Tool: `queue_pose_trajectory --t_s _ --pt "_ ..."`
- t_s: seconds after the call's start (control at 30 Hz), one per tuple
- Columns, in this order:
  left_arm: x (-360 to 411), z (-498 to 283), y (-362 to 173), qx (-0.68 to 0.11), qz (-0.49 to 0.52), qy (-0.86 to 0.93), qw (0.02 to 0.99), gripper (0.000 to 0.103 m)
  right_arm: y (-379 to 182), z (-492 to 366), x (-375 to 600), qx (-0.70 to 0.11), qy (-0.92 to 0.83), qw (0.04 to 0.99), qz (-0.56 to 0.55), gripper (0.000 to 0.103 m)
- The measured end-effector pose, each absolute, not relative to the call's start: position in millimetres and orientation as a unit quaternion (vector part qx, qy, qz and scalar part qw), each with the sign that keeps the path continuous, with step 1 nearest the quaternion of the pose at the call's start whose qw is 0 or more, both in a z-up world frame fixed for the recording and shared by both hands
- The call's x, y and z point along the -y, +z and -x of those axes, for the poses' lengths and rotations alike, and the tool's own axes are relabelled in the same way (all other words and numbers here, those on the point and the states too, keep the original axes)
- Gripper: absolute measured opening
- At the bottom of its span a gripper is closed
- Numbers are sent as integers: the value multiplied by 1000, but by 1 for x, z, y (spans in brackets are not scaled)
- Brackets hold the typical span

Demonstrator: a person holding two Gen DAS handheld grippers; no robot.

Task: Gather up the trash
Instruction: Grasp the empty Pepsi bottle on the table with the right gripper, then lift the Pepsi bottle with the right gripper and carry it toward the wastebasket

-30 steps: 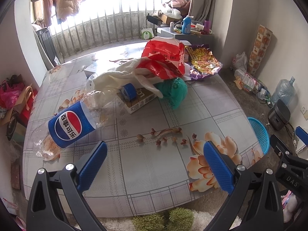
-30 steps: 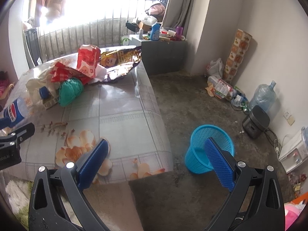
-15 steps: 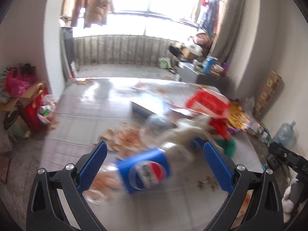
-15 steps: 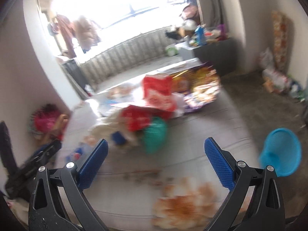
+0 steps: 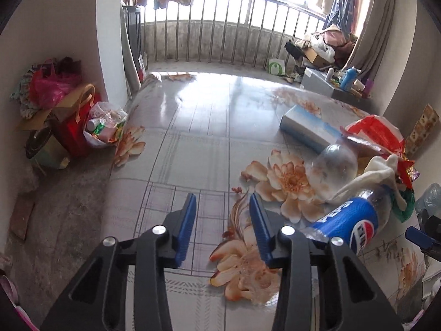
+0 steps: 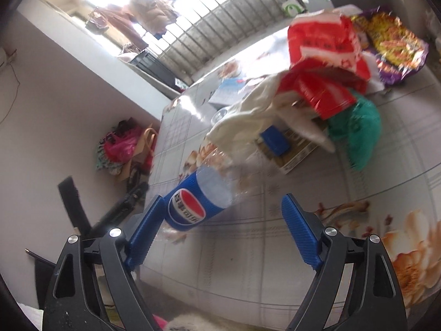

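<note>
Trash pile: a clear bottle with a blue label (image 6: 190, 207), a white plastic bag (image 6: 256, 121), a red bag (image 6: 325, 55), a green bag (image 6: 358, 132) and a small carton (image 6: 295, 154) lie together on the tabletop (image 5: 198, 127).
Left hand-held gripper (image 5: 222, 231): jaws part-way apart with nothing between them; they have just been closing, over a bare flowered patch of the tabletop.
Bottle from the left hand-held gripper: just to its right, lying on its side, label end nearest the right finger; whether it touches that finger cannot be told.
Beyond the bottle on that side: a clear round dome (image 5: 330, 171), then the white plastic bag and the red bag, and a flat pale blue box (image 5: 306, 127) farther ahead.
Right hand-held gripper (image 6: 220, 237): jaws wide and released; they have just been closing a little, nothing pressed by the pads.
Bottle from the right hand-held gripper: ahead, close by the left finger, lying slantwise toward the pile.
Farther from the right hand-held gripper: the carton and green bag ahead to the right, the red bag behind them, a purple and yellow snack bag (image 6: 397, 44) beyond.
</note>
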State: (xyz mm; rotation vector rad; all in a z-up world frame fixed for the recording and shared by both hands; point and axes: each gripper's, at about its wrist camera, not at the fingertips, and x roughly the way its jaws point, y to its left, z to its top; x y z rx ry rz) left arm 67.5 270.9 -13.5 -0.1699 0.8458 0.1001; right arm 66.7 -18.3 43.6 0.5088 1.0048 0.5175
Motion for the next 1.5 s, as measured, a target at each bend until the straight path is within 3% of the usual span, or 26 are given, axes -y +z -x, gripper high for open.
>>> queue_pose_trajectory --t_s 0.2,0.57,0.7,0.8,1.13,1.5 --pt "-266 -56 -24 -465 112 -36 877 33 39 -69 13 -490 255 793 -255 81" --pt "-186 -16 -40 -506 68 -174 842 33 14 -67 49 -528 228 757 -311 80" --pt "-166 -18 -50 -511 64 -200 834 33 -5 -70 63 -543 226 730 -346 65" --pt "-154 -18 -48 -511 56 -213 831 31 -9 -66 73 -544 239 717 -365 64" --pt "-116 -4 -15 -487 16 -262 833 31 44 -33 109 -478 287 773 -303 64" --pt "-48 -47 6 -450 6 -289 845 31 83 -32 177 -392 211 857 -260 64"
